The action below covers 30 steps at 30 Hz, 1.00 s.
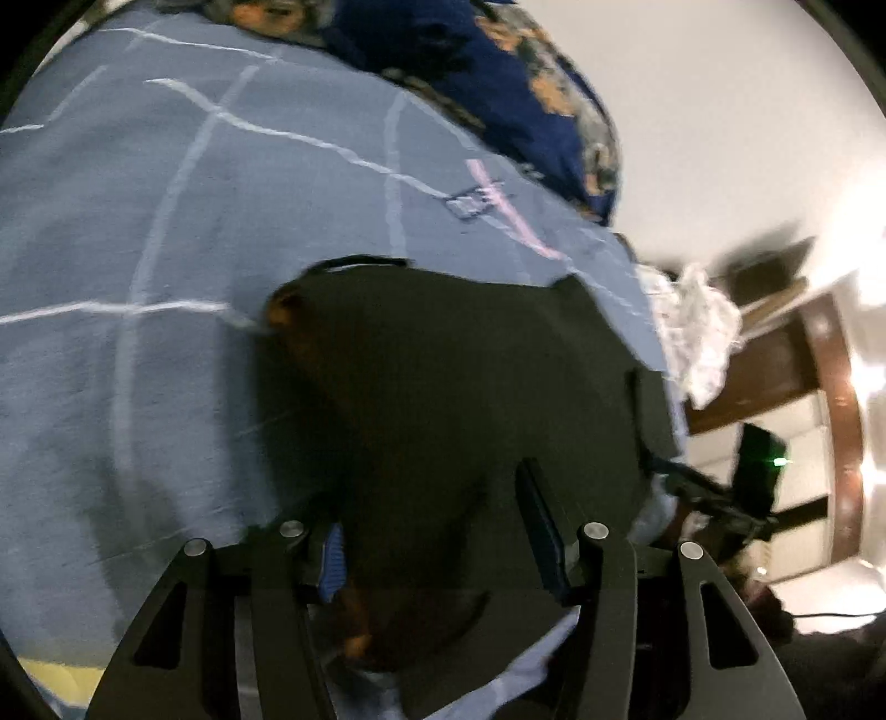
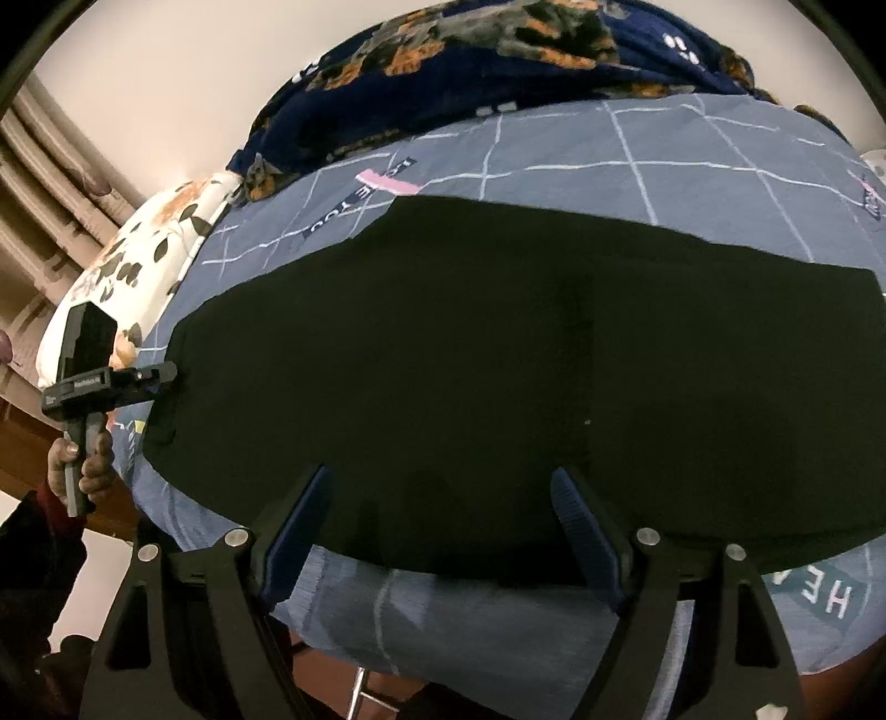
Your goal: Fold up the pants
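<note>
A bed fills both views, spread with a grey-blue checked sheet (image 2: 692, 160); a dark floral blanket (image 2: 498, 50) is bunched at its far edge against a pale wall; black pants (image 2: 498, 343) lie flat across the sheet, apparently already doubled lengthwise. The right gripper (image 2: 443, 526) hovers with jaws spread and empty over the near hem; the left gripper (image 1: 437, 531) has cloth between its jaws, grip uncertain. Next, likely, each pinches an end and carries it across. Sheet lettering reads partly "HE"; elsewhere unreadable.
</note>
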### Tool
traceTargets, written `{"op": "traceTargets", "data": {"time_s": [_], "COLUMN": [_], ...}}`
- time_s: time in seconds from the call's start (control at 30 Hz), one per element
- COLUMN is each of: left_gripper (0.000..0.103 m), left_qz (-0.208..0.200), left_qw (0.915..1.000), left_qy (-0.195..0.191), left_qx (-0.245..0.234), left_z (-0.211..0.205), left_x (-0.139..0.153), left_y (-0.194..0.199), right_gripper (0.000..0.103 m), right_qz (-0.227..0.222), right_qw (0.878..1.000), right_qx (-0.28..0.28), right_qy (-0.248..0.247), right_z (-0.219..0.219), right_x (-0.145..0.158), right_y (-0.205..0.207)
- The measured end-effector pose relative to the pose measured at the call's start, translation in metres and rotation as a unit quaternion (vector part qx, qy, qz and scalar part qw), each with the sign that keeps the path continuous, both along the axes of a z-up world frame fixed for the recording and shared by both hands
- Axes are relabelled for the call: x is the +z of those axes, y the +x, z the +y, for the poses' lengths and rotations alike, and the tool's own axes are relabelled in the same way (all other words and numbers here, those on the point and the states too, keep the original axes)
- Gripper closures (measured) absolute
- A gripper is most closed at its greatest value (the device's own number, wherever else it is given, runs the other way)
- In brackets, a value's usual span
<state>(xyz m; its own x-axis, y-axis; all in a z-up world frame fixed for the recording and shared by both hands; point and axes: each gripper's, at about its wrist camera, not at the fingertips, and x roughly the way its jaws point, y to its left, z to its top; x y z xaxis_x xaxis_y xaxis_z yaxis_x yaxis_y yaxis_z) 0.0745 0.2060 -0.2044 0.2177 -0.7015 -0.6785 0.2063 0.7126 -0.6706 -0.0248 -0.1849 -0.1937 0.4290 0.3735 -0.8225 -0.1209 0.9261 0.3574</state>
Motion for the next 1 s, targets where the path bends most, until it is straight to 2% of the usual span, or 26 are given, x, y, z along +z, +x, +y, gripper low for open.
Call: {"op": "traceTargets", "data": {"time_s": [0.07, 0.1, 0.13, 0.3, 0.43, 0.53, 0.7, 0.83, 1.0], "left_gripper": [0.050, 0.050, 0.054, 0.053, 0.075, 0.082, 0.082, 0.082, 0.082], "left_qz": [-0.005, -0.001, 0.011, 0.005, -0.029, -0.037, -0.042, -0.042, -0.042], "left_qw": [0.9997, 0.9998, 0.9998, 0.9998, 0.9974, 0.9978, 0.9987, 0.9983, 0.9976], "left_qy": [-0.023, -0.021, 0.007, 0.008, 0.062, 0.042, -0.011, -0.040, -0.050], "left_qx": [0.001, 0.007, 0.015, 0.018, 0.023, 0.035, 0.028, 0.005, -0.025], "left_z": [0.000, 0.000, 0.000, -0.002, -0.020, -0.026, -0.053, -0.096, -0.150], "left_x": [0.002, 0.000, -0.009, -0.006, 0.011, 0.034, 0.074, 0.094, 0.093], "left_y": [0.003, 0.006, 0.009, 0.010, 0.002, -0.005, -0.011, -0.011, -0.008], "right_gripper": [0.024, 0.024, 0.024, 0.022, 0.022, 0.022, 0.022, 0.022, 0.021], "right_qz": [0.002, 0.002, 0.001, 0.002, 0.008, 0.004, -0.001, -0.003, -0.004], "right_qw": [1.000, 1.000, 1.000, 1.000, 0.999, 0.998, 0.991, 0.977, 0.958], "right_qx": [0.007, 0.011, 0.015, 0.014, 0.011, 0.010, 0.008, 0.007, 0.010], "right_qy": [0.000, -0.002, -0.005, 0.009, 0.039, 0.067, 0.132, 0.212, 0.288], "right_z": [0.005, 0.007, 0.009, 0.009, 0.008, 0.007, 0.001, -0.004, -0.007], "right_x": [0.000, 0.000, 0.000, 0.000, -0.002, 0.001, 0.008, 0.015, 0.018], "right_y": [0.000, 0.000, -0.001, 0.000, 0.003, 0.004, 0.011, 0.017, 0.021]}}
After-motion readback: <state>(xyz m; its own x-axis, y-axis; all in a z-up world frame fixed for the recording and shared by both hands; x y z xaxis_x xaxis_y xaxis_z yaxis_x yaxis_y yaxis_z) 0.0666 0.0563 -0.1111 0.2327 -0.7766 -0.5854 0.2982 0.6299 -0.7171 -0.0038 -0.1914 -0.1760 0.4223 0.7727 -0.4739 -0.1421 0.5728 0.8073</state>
